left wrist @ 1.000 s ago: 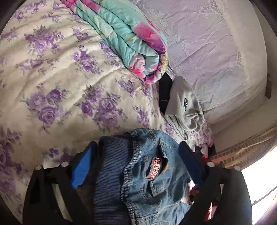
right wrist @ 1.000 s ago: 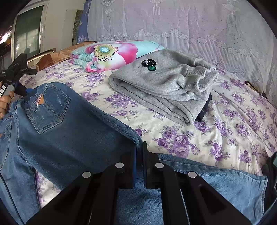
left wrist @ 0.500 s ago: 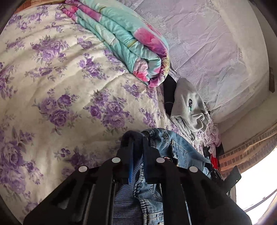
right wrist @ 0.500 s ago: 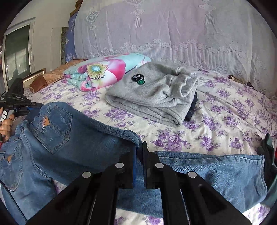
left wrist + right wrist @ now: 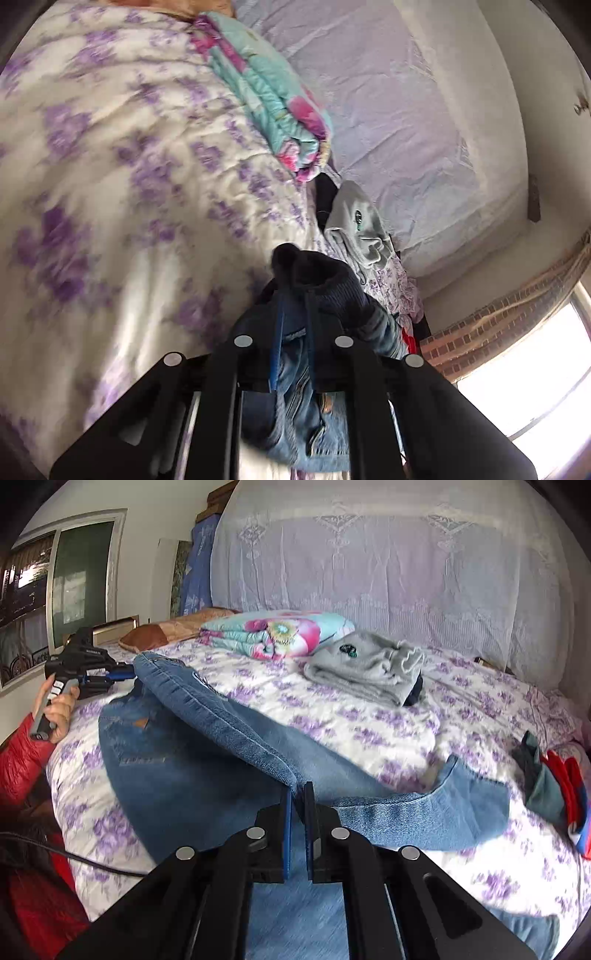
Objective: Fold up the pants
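Blue jeans (image 5: 177, 775) lie across the flowered bed (image 5: 369, 734), one folded edge raised and stretched between my two grippers. My right gripper (image 5: 299, 790) is shut on the denim seam edge near the bed's front. In the right wrist view, my left gripper (image 5: 123, 672) sits at the far left, held by a hand (image 5: 59, 705) in a red sleeve, and grips the waist end. In the blurred left wrist view, the left gripper (image 5: 293, 295) is shut on the dark ribbed waistband (image 5: 325, 280). The jeans (image 5: 306, 417) hang below its fingers.
A folded floral blanket (image 5: 277, 633) and folded grey pants (image 5: 365, 664) lie at the back of the bed, before a lace curtain (image 5: 388, 554). Red, blue and green clothes (image 5: 561, 797) lie at the right edge. A brown pillow (image 5: 147, 637) and a window (image 5: 81, 576) are on the left.
The left gripper's jaws closed on the waistband. Both grippers then drew back from the bed's far side, lifting the jeans' edge taut between them.
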Motion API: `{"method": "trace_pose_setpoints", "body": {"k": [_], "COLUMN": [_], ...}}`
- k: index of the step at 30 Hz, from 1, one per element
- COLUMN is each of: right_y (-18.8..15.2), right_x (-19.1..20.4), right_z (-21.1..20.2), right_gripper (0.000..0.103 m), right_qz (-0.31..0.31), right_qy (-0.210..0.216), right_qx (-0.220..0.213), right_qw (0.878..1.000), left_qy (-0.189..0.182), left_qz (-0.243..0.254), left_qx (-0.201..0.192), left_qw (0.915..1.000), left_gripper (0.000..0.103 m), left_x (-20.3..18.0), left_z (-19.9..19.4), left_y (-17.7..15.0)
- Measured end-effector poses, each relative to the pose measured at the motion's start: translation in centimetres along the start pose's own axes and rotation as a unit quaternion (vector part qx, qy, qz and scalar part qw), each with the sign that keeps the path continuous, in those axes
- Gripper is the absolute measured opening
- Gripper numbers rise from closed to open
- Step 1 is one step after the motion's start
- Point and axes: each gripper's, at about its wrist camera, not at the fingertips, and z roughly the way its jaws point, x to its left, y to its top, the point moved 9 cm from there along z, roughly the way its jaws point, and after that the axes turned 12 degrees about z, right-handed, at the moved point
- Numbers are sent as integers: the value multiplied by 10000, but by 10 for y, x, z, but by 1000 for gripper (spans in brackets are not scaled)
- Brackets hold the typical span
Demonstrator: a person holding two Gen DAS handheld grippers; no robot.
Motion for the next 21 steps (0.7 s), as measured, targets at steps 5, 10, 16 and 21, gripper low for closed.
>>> {"method": "trace_pose_setpoints", "body": {"k": [5,10,16,21], "right_y": [-7,-11,-13,-12], "right_x": [-3,-2,-3,-4], "right_z": [-2,0,2,3], "right_gripper": [6,6,6,6], "right_qz": [324,372,389,428], "right_qy": [94,103,86,53], "right_qx": [-102,-47,10,31], "right_qw": [9994,9992,9992,9991], "left_qy": [-82,-430,167,553], "left_qz": [-78,-18,29,-83], "left_qx": [15,98,357,556], "left_qw": [9999,9990,9992,9969], "left_gripper": [32,57,65,37], "left_x": [-20,-59,-67,-52], "left_z": [-20,-6,33,55], "left_y": [-25,-27,-17,-18]}}
